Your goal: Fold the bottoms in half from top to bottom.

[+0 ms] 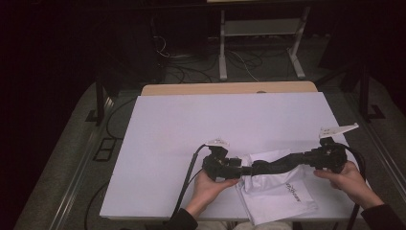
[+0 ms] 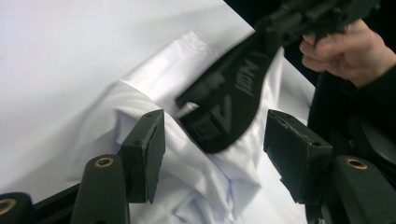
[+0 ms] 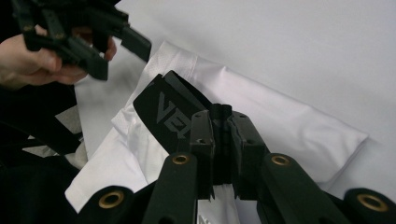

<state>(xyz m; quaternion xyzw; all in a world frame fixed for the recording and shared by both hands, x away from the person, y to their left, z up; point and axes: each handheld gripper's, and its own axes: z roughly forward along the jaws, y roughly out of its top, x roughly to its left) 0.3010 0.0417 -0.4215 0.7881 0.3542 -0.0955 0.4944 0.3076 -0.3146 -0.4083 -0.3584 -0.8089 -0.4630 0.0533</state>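
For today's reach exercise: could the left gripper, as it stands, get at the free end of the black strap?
Probably yes. The left gripper has its jaws open with the black strap end hanging just ahead between them, over the white shirt. Nothing blocks it; the right gripper holds the strap's other end.

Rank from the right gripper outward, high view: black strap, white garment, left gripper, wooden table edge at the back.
1. black strap: clamped in the right gripper.
2. white garment: directly beneath, on the white table cover.
3. left gripper: at the strap's other end, jaws open.
4. wooden table edge: far side.
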